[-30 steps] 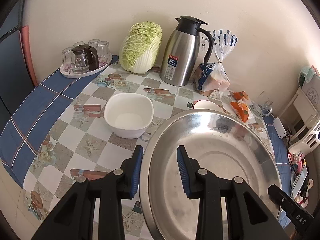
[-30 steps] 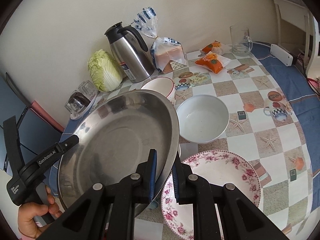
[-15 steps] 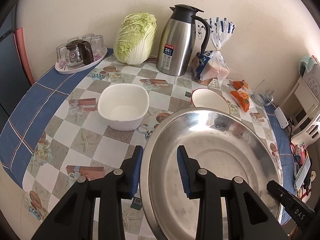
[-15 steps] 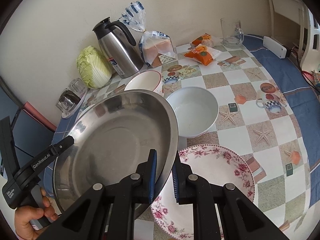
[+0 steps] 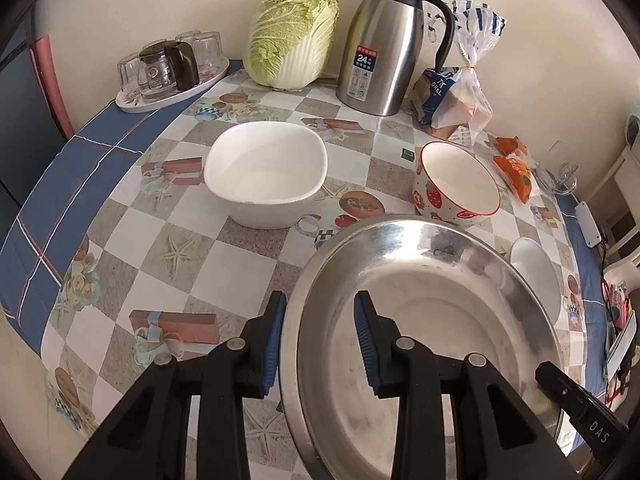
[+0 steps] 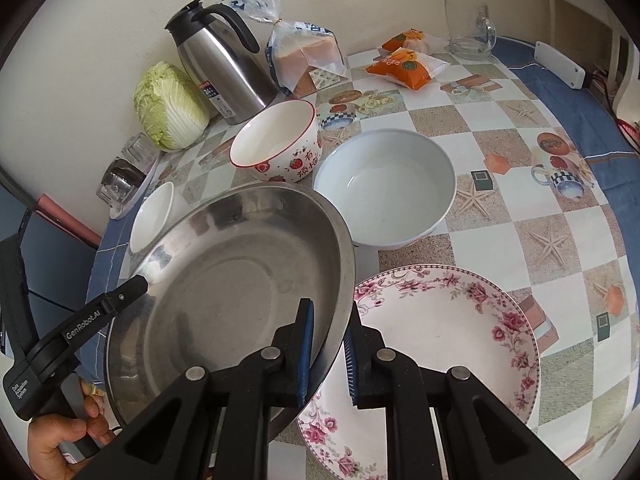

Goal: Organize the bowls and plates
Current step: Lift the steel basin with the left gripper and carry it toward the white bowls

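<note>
Both grippers hold a large steel plate (image 5: 420, 320) by opposite rims, tilted above the table. My left gripper (image 5: 320, 336) straddles its near-left rim with a wide gap between the pads. My right gripper (image 6: 328, 348) is shut on its right rim (image 6: 344, 264). A floral plate (image 6: 444, 352) lies just right of it on the table. A square white bowl (image 5: 266, 172), a strawberry bowl (image 5: 456, 184) and a round white bowl (image 6: 384, 188) stand beyond.
A steel thermos (image 5: 384, 40), a cabbage (image 5: 292, 36), a bread bag (image 5: 456, 92), orange snack packs (image 6: 404, 66), a glass mug (image 6: 468, 28) and a tray of glasses (image 5: 168, 72) line the back by the wall. The table edge curves at left.
The steel plate has moved back toward me and a little lower, uncovering the strawberry bowl and more of the round white bowl. Both grippers kept their hold.
</note>
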### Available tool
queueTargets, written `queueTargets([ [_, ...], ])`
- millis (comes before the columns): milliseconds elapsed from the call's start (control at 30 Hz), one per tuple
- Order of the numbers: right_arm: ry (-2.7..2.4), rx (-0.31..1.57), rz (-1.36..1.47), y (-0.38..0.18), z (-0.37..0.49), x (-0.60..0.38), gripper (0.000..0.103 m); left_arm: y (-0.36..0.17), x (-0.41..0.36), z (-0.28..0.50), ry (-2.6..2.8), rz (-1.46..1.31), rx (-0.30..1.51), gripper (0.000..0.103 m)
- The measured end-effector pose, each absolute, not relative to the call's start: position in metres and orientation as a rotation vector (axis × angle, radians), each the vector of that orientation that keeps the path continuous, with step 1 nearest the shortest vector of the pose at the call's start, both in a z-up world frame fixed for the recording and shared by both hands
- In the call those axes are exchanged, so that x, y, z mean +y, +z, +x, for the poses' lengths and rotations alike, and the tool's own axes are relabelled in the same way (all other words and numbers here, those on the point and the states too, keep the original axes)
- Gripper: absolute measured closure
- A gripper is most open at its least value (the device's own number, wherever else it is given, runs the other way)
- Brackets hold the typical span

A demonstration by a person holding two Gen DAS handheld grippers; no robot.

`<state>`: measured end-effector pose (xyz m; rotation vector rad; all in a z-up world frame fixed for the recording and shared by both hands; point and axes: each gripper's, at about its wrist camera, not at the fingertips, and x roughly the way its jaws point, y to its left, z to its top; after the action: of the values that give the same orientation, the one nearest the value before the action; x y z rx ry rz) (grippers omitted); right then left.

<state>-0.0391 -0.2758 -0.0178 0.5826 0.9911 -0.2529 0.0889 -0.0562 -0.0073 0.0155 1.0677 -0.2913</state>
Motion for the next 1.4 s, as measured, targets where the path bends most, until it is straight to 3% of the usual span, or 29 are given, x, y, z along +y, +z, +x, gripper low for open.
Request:
queueTargets([
  [1400,-0.244,1.071,0.531,-0.048,-0.011,-0.267,0.086,-0.043,-0.053,0.109,-0.207,0.023,1.144,0.067],
])
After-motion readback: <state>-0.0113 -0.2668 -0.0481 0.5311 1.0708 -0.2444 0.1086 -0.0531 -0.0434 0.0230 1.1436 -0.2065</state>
